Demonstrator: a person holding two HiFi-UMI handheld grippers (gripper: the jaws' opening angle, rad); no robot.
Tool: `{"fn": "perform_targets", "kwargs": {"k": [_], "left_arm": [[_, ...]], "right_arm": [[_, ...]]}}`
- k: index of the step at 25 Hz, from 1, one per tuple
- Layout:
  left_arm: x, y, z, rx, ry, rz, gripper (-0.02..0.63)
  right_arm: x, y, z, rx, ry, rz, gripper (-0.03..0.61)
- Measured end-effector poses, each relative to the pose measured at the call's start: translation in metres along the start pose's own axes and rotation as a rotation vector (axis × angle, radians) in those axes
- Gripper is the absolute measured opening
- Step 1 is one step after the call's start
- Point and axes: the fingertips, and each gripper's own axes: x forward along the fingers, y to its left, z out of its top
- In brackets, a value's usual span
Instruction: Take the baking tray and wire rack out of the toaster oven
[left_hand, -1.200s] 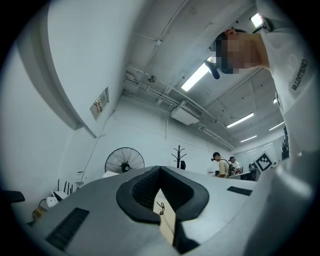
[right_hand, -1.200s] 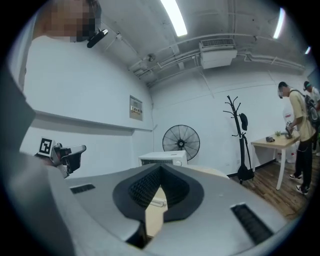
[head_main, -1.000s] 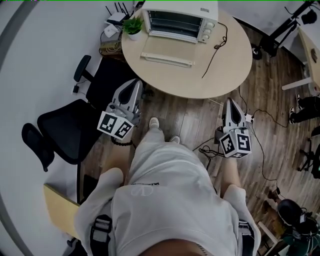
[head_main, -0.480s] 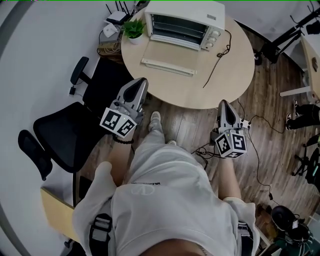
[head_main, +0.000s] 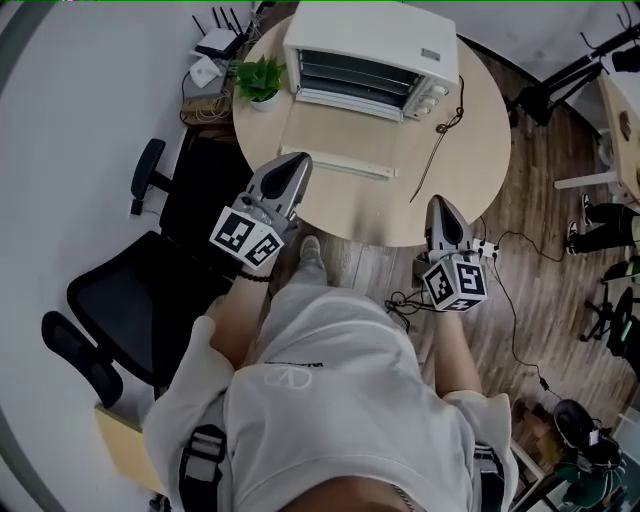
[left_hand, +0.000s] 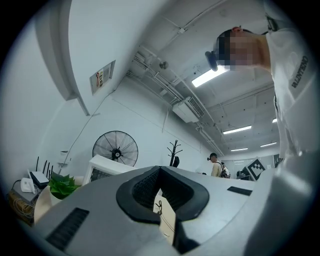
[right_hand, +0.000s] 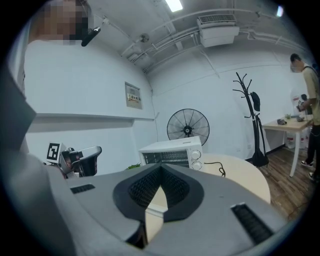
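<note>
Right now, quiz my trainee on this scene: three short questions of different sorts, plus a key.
1. True or false: the left tongs stand wide open.
2. What stands beside the toaster oven on the table? A) a potted plant B) a kettle C) a mug
3. Fill in: the table's top is ____ in shape.
Key: 1 false, they are shut and empty; 2 A; 3 round.
</note>
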Motion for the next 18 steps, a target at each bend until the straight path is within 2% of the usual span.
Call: {"fn": "perform_targets", "kwargs": {"k": [10, 18], "left_arm": [[0.039, 0.072, -0.032, -0.134, 0.049, -0.057, 0.003], [0.073, 0.093, -0.057, -0.291, 0.035, -0.101, 0.003]], "right_arm": [[0.103, 0.030, -0.010, 0.130, 0.030, 0.025, -0.005], [0.167, 0.033, -0.019, 0.271, 0.062, 0.078, -0.005]]}}
